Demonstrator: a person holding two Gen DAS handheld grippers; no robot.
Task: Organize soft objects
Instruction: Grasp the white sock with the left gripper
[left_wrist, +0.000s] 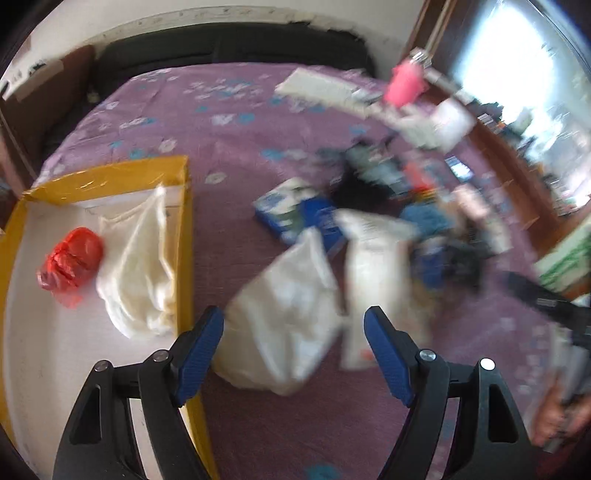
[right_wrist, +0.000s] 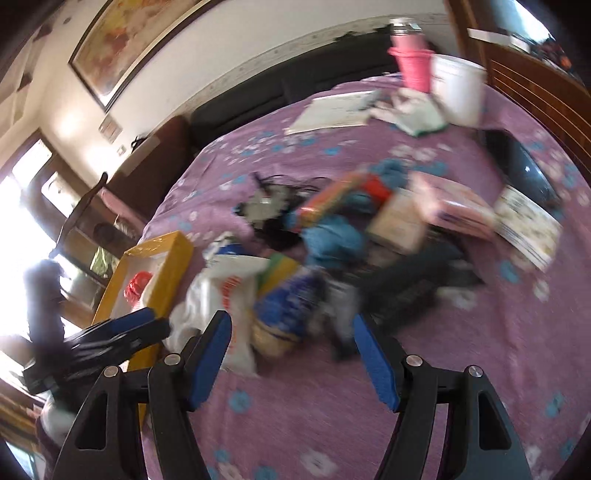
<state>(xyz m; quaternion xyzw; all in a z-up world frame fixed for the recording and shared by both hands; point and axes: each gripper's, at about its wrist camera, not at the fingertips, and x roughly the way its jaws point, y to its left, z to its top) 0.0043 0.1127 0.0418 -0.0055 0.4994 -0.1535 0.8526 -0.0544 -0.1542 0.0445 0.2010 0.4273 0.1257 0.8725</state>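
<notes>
A yellow-rimmed box (left_wrist: 186, 206) lies on the purple bedspread at the left; inside it are a red crumpled bag (left_wrist: 70, 260) and a cream cloth (left_wrist: 144, 266). My left gripper (left_wrist: 293, 325) is open, its jaws either side of a white plastic bag (left_wrist: 284, 317) lying just right of the box. A second white bag (left_wrist: 376, 266) lies beside it. My right gripper (right_wrist: 290, 330) is open and empty above a blurred pile: a white printed bag (right_wrist: 231, 295), a blue cloth (right_wrist: 332, 236), a blue-patterned bag (right_wrist: 284, 306). The box (right_wrist: 162, 273) and the left gripper (right_wrist: 125, 332) show at left.
The pile also holds boxes, books (right_wrist: 454, 206), black cables (right_wrist: 280, 188) and a blue packet (left_wrist: 291, 210). A pink bottle (right_wrist: 412, 62), a white bucket (right_wrist: 458, 88) and a white book (right_wrist: 332, 107) stand at the bed's far end. A dark headboard and wooden furniture border the bed.
</notes>
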